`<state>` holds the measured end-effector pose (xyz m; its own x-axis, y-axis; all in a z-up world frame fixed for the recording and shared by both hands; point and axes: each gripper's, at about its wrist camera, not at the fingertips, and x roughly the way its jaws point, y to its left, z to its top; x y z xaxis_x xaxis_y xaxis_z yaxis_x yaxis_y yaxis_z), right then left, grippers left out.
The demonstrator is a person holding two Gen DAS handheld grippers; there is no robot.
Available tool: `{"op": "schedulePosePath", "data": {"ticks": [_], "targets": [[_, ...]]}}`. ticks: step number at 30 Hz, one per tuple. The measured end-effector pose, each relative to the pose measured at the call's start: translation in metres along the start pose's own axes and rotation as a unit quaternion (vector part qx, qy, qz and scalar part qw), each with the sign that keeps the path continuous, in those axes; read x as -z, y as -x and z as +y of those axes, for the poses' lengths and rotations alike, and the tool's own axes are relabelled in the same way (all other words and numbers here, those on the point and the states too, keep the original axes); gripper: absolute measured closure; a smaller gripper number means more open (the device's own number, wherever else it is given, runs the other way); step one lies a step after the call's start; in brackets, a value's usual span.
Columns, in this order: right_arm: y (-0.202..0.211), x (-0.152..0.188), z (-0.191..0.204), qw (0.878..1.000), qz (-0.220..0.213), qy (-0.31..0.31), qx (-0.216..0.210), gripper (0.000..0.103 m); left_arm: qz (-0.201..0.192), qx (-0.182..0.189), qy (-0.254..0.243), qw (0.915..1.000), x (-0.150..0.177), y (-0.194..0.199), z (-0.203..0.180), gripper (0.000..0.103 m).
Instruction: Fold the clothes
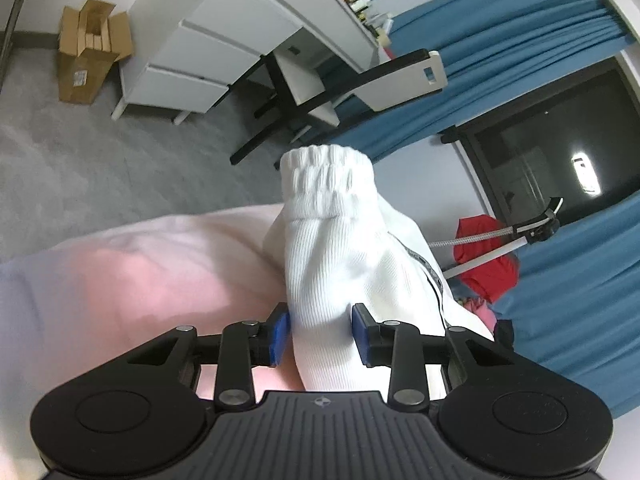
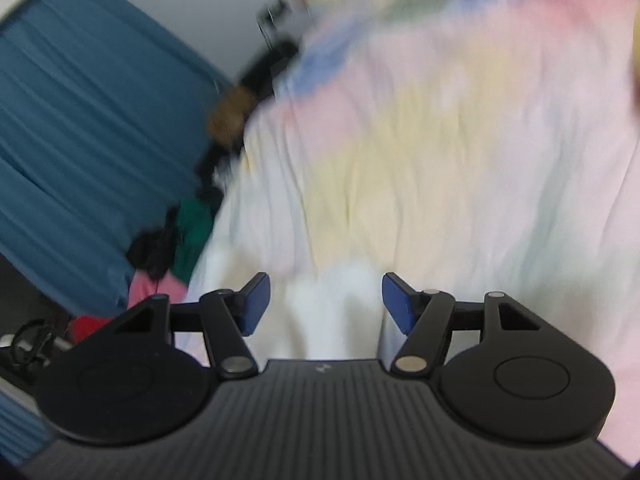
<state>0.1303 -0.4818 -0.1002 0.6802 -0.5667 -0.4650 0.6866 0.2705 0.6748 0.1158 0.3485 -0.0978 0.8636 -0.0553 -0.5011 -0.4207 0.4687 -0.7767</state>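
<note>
White trousers (image 1: 340, 280) lie bunched between the pads of the left gripper (image 1: 320, 336), pads apparently just clear, grip released. Long axis runs straight ahead, elastic waistband (image 1: 326, 172) farthest. Right gripper (image 2: 325, 304) stands open over white cloth, gripping nothing. Pastel bedspread (image 2: 460, 140) lies beyond. Left is judged nearer.

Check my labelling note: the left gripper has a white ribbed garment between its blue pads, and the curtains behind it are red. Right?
Not quite. The curtains are blue, as the left wrist view shows. The rest holds: the white ribbed garment lies between the left gripper pads.
</note>
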Motion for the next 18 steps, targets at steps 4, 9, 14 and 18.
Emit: {"op": "schedulePosePath", "data": {"ticks": [4, 9, 14, 18], "targets": [[-0.020, 0.010, -0.004, 0.998, 0.066, 0.016, 0.014, 0.038, 0.006, 0.006, 0.000, 1.0000, 0.003, -0.001, 0.002, 0.065], [-0.064, 0.037, -0.017, 0.985, 0.170, -0.016, 0.021, 0.044, 0.010, 0.020, 0.006, 0.9997, 0.009, -0.010, 0.002, 0.062], [-0.088, 0.036, -0.006, 0.989, 0.137, 0.032, -0.042, 0.082, -0.004, 0.025, 0.027, 0.9993, 0.014, -0.023, 0.001, 0.068], [-0.081, 0.026, 0.001, 0.992, 0.093, 0.057, -0.055, 0.096, -0.011, 0.028, 0.033, 0.9990, 0.014, -0.025, -0.003, 0.087]]}}
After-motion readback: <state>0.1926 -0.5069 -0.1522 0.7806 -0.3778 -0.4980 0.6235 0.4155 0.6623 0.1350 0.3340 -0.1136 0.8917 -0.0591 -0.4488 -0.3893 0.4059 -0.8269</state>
